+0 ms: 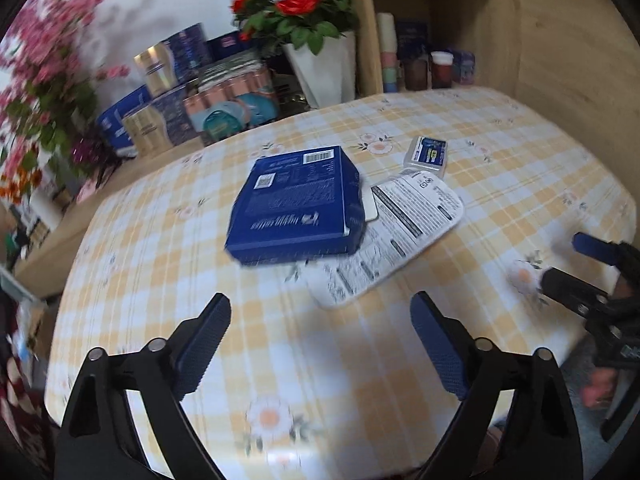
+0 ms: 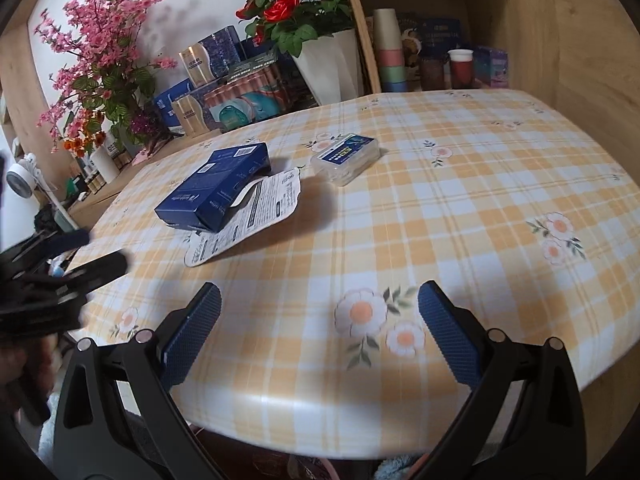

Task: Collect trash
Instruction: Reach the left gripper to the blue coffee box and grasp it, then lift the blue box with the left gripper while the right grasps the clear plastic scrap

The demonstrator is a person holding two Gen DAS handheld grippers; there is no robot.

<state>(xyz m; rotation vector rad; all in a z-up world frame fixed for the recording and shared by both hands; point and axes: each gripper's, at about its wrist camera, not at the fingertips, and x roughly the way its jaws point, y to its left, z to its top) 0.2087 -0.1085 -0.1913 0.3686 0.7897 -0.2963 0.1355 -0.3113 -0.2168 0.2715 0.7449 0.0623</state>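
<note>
A blue cardboard box (image 1: 296, 204) lies near the middle of the yellow checked table (image 1: 520, 184), resting partly on a white printed packaging card (image 1: 396, 236). Just behind them sits a small clear plastic case with a blue label (image 1: 426, 156). My left gripper (image 1: 320, 304) hovers open over the near part of the table, short of the box, with nothing between its fingers. In the right wrist view the box (image 2: 212, 188), card (image 2: 256, 216) and case (image 2: 346, 158) lie ahead to the left. My right gripper (image 2: 320, 290) is open and holds nothing, while the left gripper (image 2: 104, 248) shows blurred at the left edge.
Behind the table a ledge carries stacked product boxes (image 2: 224, 76), a white vase of red roses (image 2: 328, 60) and pink blossoms (image 2: 104, 40). A wooden shelf (image 2: 532, 20) at the back right holds stacked cups (image 2: 390, 52) and jars (image 2: 460, 66). The table's rounded edge runs close below both grippers.
</note>
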